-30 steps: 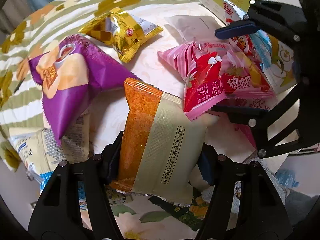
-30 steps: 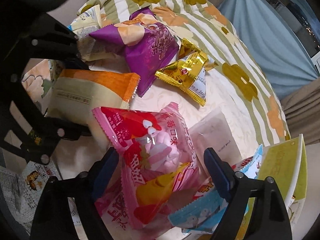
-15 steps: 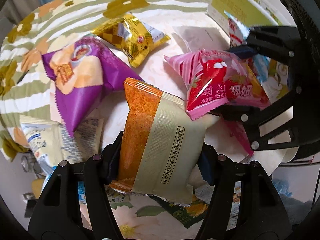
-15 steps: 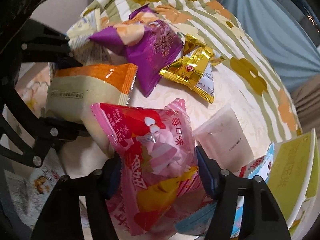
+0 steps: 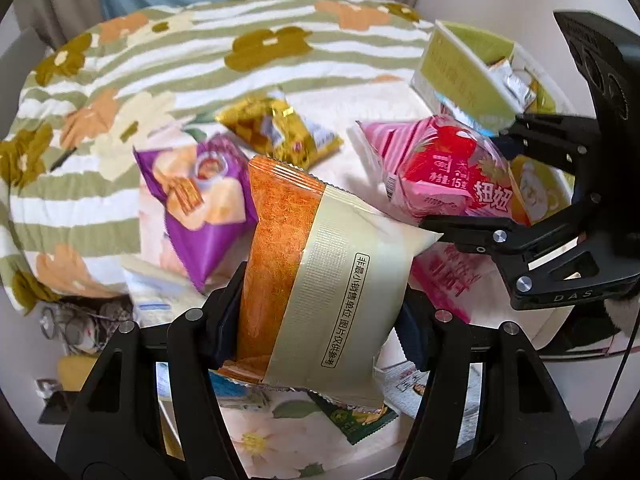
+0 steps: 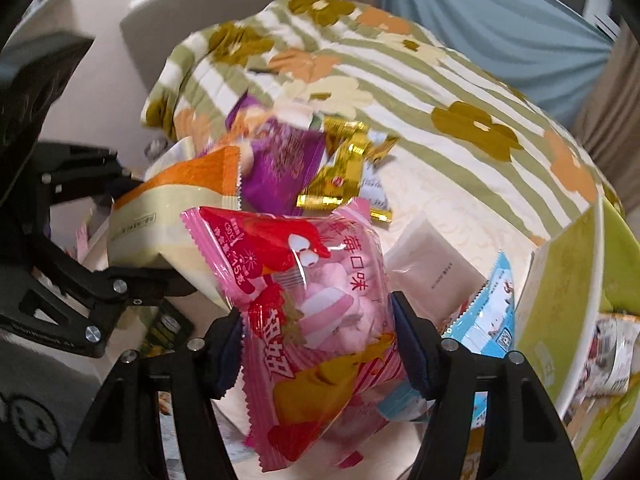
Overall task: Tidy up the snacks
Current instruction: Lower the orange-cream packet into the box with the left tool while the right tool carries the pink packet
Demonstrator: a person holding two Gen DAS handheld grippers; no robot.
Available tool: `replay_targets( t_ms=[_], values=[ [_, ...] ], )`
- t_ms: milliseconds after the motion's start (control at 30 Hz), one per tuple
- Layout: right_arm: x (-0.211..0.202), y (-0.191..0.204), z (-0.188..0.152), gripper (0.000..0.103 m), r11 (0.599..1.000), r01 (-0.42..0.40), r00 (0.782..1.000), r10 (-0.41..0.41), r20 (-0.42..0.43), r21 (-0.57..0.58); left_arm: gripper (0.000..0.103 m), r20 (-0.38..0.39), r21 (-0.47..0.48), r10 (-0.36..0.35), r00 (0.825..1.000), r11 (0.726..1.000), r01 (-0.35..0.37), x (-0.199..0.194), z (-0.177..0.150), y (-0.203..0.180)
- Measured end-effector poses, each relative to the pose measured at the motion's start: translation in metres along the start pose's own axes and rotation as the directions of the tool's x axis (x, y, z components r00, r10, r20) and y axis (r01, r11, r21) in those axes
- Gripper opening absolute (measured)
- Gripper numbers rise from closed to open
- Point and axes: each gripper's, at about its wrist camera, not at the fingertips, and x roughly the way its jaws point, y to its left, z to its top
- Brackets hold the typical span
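1. Left wrist view: the left gripper [image 5: 320, 316] pinches an orange-and-cream snack packet [image 5: 316, 280] between its fingers [image 5: 224, 316], pads pressed into both side edges, the packet tilted and lifted off the surface [image 5: 360, 168].
2. Just past it lie a purple snack bag [image 5: 196, 204] and, farther back, a gold packet [image 5: 280, 132], both on the pale surface.
3. To the right, the right gripper [image 5: 472, 184] holds a pink strawberry packet [image 5: 444, 172], and behind it stands a green box [image 5: 460, 76] with packets inside.
4. Right wrist view: the right gripper's jaws have just closed in, and now its fingers [image 6: 412, 348] clamp the pink packet at both sides, raised above a blue packet [image 6: 488, 312] and a white sachet [image 6: 432, 264].
5. Farthest back, a green-striped flowered blanket [image 6: 400, 80] covers the rest.
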Motion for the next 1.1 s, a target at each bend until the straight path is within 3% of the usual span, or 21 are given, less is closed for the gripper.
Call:
replay_targets(
  t_ms=[300,633,867,1100],
  values=[
    [-0.053,-0.008,-0.001,0.062,0.991,-0.05,0.993,0.036,0.113,0.128,0.061,0.079,-0.054,0.017,0.997,0.998,-0.013,-0.042,0.019,-0.005],
    [-0.137,-0.042,-0.012,0.062,0.971,-0.181,0.949,0.131,0.286,0.158,0.061,0.205,-0.151,0.111,0.972,0.985,-0.081,-0.094,0.051,-0.052],
    [-0.189,-0.098,-0.046,0.062,0.98,-0.119,0.941,0.06,0.334,0.161,0.061,0.253,-0.136,0.1,0.962,0.988,-0.067,-0.092,0.081,-0.125],
    [-0.217,-0.16,-0.085,0.062,0.971,0.0,0.952,-0.072,0.296,0.238,0.061,0.254,-0.101,0.052,0.966,0.995,-0.027,-0.063,0.116,-0.207]
  ],
)
